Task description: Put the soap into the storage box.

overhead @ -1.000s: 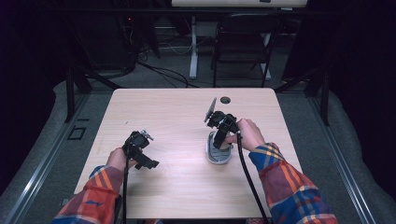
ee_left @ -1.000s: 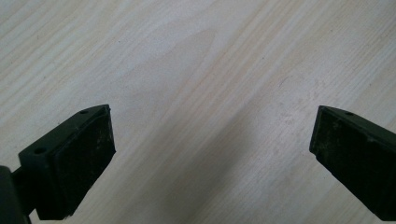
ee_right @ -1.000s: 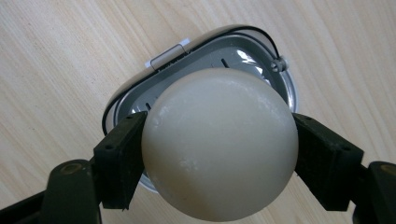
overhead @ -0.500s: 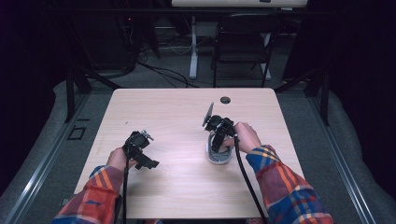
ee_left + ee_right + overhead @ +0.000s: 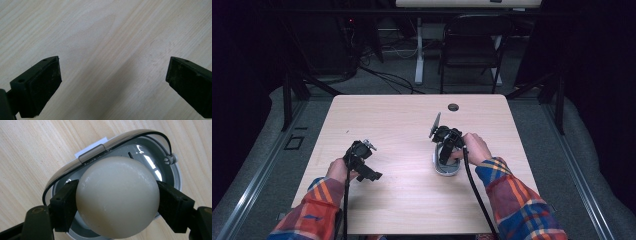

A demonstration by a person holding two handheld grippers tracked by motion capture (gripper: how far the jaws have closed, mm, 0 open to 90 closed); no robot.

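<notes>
One wooden table [image 5: 402, 190] carried the whole job, and the egg slicer [image 5: 165, 170] on it serves as landmark. That slicer lay open, its wire frame raised. Above its cradle the right gripper [image 5: 117, 202] had its jaws clamped on the pale egg [image 5: 117, 197], which looked close to seated but not yet released. Far to the slicer's left, the left gripper [image 5: 112, 82] rested idle, jaws wide apart and empty. Letting go and slicing seemed left.
</notes>
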